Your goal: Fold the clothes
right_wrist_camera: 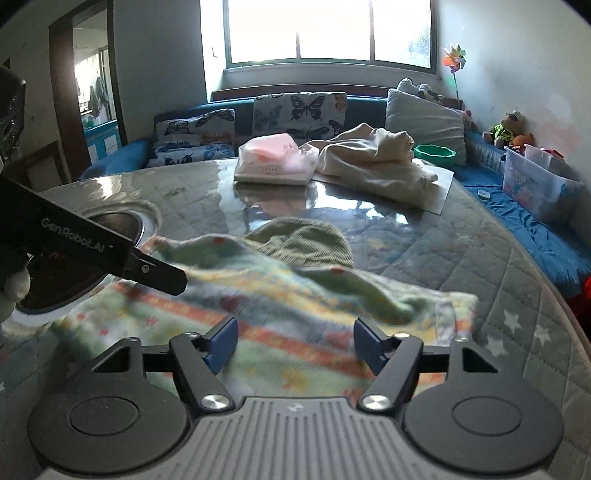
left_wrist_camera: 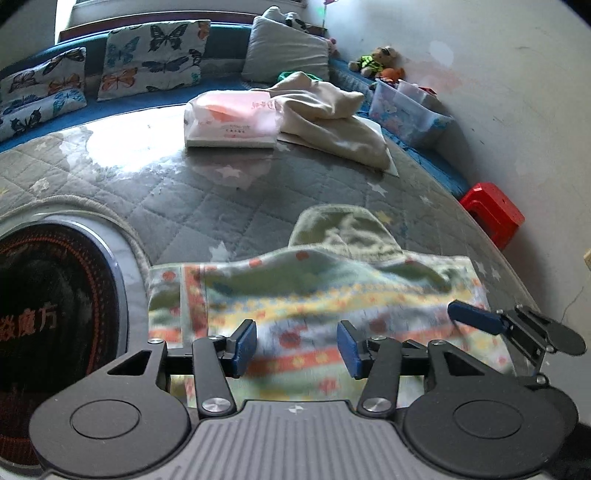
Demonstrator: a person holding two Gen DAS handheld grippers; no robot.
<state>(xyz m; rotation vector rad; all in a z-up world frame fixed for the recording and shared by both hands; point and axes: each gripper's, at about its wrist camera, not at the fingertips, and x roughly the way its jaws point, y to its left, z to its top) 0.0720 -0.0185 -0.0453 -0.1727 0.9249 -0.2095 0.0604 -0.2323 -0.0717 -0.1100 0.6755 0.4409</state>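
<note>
Window (right_wrist_camera: 328, 31) right view only, red stool (left_wrist_camera: 493, 214) left

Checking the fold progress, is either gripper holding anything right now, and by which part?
Nothing is held. The left gripper and right gripper are both open above the patterned garment.

"GenRobot.AI" on the left tongs' (right_wrist_camera: 92, 254) black arm

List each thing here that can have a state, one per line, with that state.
Left gripper: open, above the patterned cloth, holding nothing.
Right gripper: open, above the same cloth.
Patterned cloth: rumpled, partly folded over.
Green garment: lying partly under the cloth.
Cream garment: crumpled, unfolded.
Tissue pack: lying flat.
</note>
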